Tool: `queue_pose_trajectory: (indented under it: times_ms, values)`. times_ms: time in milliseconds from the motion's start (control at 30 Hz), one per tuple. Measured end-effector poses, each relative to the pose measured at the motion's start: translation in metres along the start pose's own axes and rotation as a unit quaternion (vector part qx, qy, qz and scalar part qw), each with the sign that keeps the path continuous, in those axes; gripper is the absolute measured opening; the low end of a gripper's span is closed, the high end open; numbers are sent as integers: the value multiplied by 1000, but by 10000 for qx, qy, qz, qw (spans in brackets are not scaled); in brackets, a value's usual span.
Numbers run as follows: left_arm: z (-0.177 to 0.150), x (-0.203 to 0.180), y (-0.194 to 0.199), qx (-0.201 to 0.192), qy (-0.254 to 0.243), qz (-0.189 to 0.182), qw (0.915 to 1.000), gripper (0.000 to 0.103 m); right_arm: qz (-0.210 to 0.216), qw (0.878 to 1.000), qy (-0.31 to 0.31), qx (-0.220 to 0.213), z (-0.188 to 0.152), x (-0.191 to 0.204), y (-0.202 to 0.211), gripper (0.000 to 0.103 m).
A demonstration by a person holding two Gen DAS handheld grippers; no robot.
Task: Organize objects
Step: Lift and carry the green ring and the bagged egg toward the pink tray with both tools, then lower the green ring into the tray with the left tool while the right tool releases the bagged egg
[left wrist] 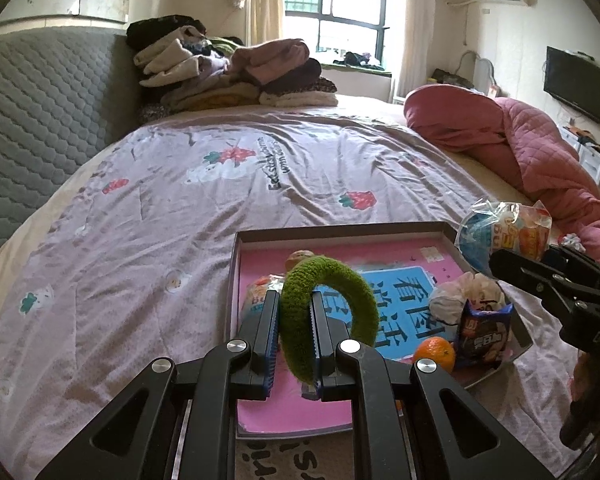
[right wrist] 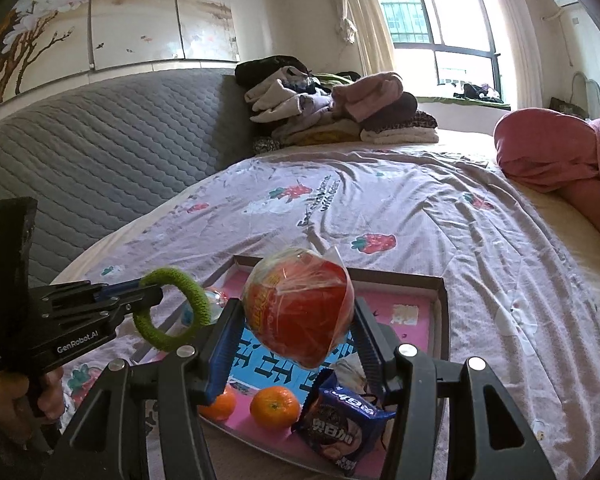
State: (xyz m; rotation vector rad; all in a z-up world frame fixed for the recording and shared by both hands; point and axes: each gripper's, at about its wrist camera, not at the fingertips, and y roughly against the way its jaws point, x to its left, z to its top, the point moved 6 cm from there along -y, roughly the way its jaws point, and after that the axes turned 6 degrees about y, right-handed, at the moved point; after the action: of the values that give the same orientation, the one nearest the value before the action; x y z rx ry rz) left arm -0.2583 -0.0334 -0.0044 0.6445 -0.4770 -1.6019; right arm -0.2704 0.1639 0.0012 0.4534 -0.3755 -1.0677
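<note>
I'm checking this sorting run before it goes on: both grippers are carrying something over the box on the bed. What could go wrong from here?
1. The green hair ring is pinched on one side only in the left gripper; it may swing or slip out.
2. The red wrapped snack in the right gripper has slick, bulging film and could squirt free.
3. The shallow box already holds oranges and a cookie packet; a dropped item may bounce onto the bedspread.

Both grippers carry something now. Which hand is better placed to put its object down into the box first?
Probably the right. Its gripper holds the red wrapped snack above the box interior. The left gripper grips the green ring nearer the box's edge, judging by the right wrist view.
</note>
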Motion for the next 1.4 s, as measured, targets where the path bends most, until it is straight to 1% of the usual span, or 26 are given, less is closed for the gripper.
queue_pose_trajectory:
  times_ms: [367,533,1000,1400]
  values:
    - [-5,1,-6,49,-52,85,9999,14,86,9998,117,122,-3,8,-14,54]
    - [-10,-1,-11,132,-88,110,9998,14,89,9997,165,185,-6,9,-19,54]
    - [-35,-7,-28,417,-225,181,9987,14,117,9981,60,600,-24,3,-47,54]
    - [-45,-8,-36,541,-269,241,9979,14,43,9961,169,864,-38,6,-60,54]
